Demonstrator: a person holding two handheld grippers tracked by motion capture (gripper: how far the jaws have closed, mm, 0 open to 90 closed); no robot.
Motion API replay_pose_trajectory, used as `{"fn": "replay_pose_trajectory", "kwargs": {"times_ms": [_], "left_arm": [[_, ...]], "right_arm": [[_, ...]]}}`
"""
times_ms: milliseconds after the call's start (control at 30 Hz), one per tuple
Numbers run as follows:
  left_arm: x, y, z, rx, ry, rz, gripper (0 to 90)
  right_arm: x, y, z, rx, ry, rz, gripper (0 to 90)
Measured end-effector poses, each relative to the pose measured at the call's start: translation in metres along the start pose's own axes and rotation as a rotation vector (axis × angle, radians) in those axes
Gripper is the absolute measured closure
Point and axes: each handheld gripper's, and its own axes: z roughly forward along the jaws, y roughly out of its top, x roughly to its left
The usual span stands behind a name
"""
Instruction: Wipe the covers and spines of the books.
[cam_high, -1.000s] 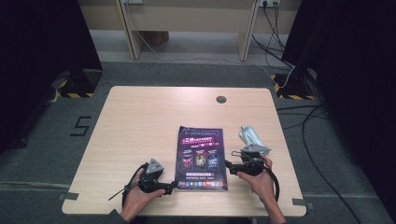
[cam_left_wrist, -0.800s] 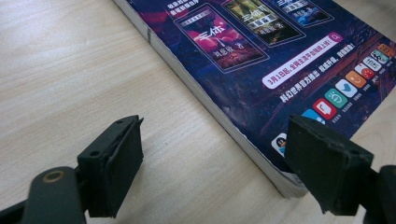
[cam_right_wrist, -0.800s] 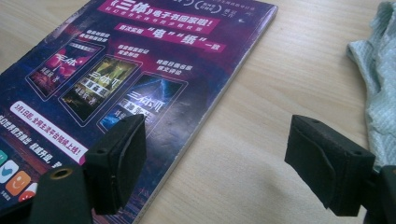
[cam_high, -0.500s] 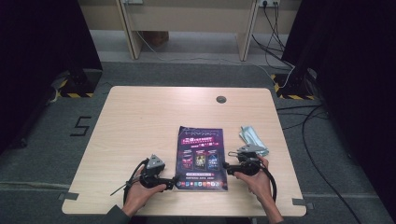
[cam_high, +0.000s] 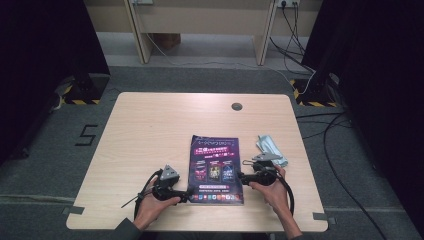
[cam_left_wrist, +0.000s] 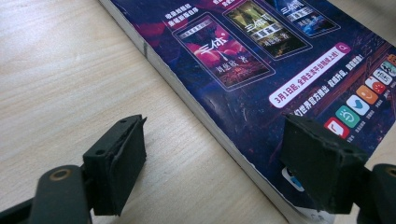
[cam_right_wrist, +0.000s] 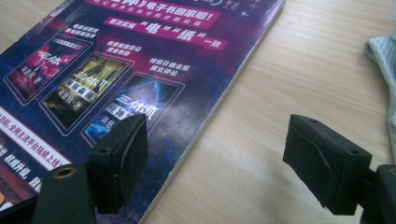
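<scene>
A thick purple-and-blue paperback magazine (cam_high: 216, 169) lies flat on the light wooden table (cam_high: 150, 130), toward its near edge. Its cover carries white Chinese headline text, three framed book covers in a row, a white search-bar strip beginning "3月1日", and a row of coloured app icons below. The left gripper (cam_left_wrist: 219, 168) sits at the magazine's left edge, jaws wide, straddling that edge. The right gripper (cam_right_wrist: 224, 163) sits at its right edge, jaws wide, straddling it too. A crumpled pale green-grey cloth (cam_high: 272, 149) lies just right of the magazine.
</scene>
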Motion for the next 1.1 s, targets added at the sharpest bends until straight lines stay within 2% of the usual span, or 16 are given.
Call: {"fn": "replay_pose_trajectory", "kwargs": {"times_ms": [333,600,733,833,1100], "left_arm": [[-0.003,0.001,0.003,-0.002,-0.01,0.016,25.1],[-0.008,0.004,0.007,-0.005,-0.024,0.033,27.5],[-0.01,0.004,0.008,-0.005,-0.037,0.042,28.6],[-0.013,0.004,0.01,-0.008,-0.047,0.049,29.1],[-0.015,0.004,0.01,-0.005,-0.052,0.062,30.3]], "right_arm": [[0.004,0.004,0.01,0.025,0.01,-0.018,25.6],[-0.001,0.016,0.024,0.031,0.026,0.001,25.3],[-0.004,0.022,0.033,0.05,0.016,0.007,25.3],[-0.007,0.025,0.04,0.045,0.017,0.017,25.4],[-0.01,0.035,0.05,0.042,0.018,0.012,25.9]]}}
